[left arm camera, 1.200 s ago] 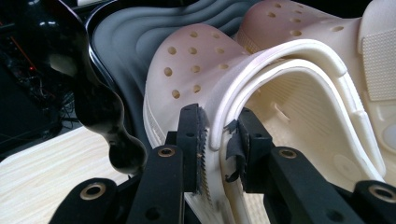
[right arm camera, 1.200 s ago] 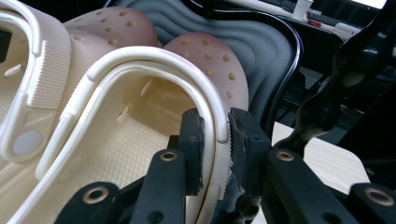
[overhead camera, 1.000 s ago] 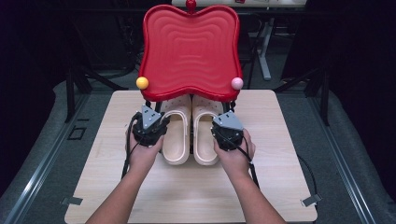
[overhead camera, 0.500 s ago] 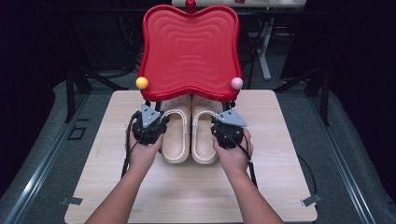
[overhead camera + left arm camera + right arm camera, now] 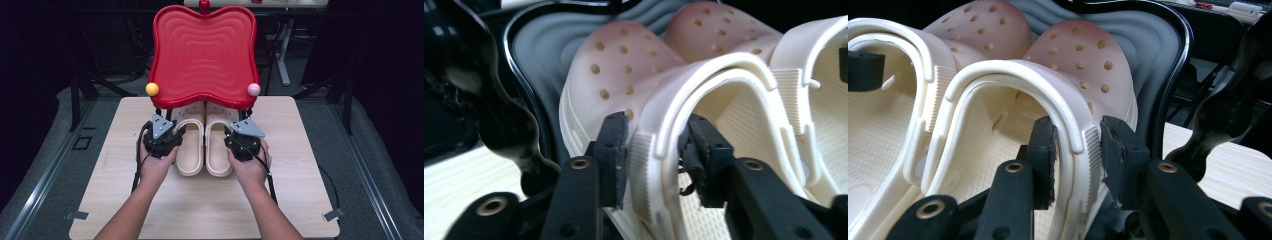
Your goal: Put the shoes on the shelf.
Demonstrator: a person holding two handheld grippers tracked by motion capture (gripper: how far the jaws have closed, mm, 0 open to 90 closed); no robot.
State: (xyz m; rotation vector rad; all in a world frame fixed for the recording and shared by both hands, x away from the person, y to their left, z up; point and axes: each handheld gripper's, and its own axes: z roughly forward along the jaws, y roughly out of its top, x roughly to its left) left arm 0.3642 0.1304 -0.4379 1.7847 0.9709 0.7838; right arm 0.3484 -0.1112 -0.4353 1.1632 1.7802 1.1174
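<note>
Two cream perforated clogs lie side by side on the wooden table point(image 5: 200, 210), toes under a red wavy tray point(image 5: 202, 55) on black legs. My left gripper point(image 5: 175, 131) straddles the outer side wall of the left clog point(image 5: 189, 147). In the left gripper view the left gripper point(image 5: 654, 145) has one pad outside the wall and one inside the left clog point(image 5: 624, 75). My right gripper point(image 5: 231, 134) straddles the outer wall of the right clog point(image 5: 219, 147) in the same way, as the right gripper point(image 5: 1075, 145) and right clog point(image 5: 1083, 55) show up close. Both pairs of jaws have just been opening, and slim gaps show beside the walls.
A yellow ball point(image 5: 152, 89) and a pink ball point(image 5: 254, 89) sit at the tray's front corners, just above the grippers. The tray's black legs stand close beside each clog. Bare tabletop lies in front of the heels and at both sides. Dark floor surrounds the table.
Hands, grippers and clogs keep their places on the table; the high view shows no plain difference.
</note>
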